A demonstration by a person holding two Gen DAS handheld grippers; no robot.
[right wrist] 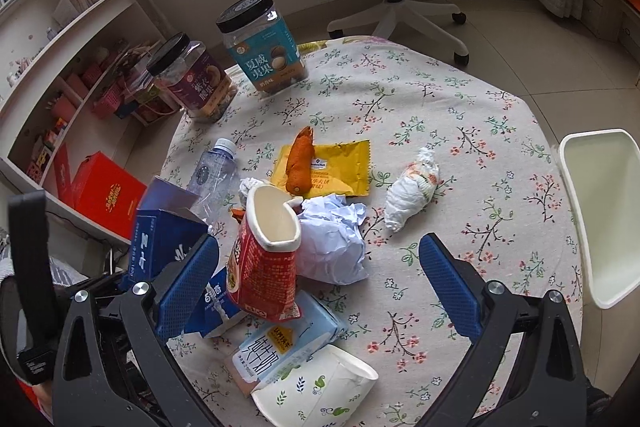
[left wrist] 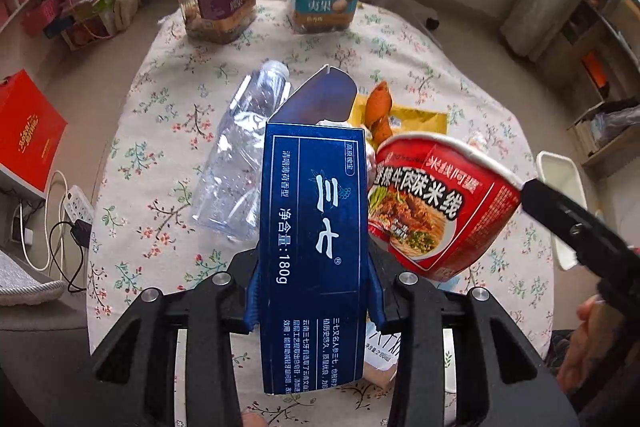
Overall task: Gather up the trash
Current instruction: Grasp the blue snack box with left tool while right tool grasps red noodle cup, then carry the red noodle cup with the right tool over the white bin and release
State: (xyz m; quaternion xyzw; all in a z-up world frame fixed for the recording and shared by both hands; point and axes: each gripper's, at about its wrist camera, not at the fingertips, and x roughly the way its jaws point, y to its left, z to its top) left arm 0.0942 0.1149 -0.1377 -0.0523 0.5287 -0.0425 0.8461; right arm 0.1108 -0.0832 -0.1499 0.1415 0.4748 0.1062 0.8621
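A: State of the left gripper (left wrist: 314,301)?
B: Clamped on the blue toothpaste box (left wrist: 314,227), held upright above the floral tablecloth (left wrist: 160,131).
A: And the right gripper (right wrist: 320,283)?
B: Jaws wide apart, nothing held. The red noodle cup (right wrist: 266,251) stands between its fingers, beside the left finger.
A: Remaining trash?
B: Crushed water bottle (right wrist: 212,175), crumpled paper (right wrist: 332,239), yellow wrapper (right wrist: 336,171), milk carton (right wrist: 280,343). White bin (right wrist: 604,211) sits at the table's right edge.

Right wrist view. Two jars (right wrist: 224,63) stand at upper left on the table (right wrist: 460,99). At centre, a peel (right wrist: 301,163) lies on a wrapper (right wrist: 344,163); a wadded tissue (right wrist: 412,187) lies to its right. A bottle (right wrist: 212,171) lies left of centre. A bin (right wrist: 604,215) stands beyond the table's right edge.
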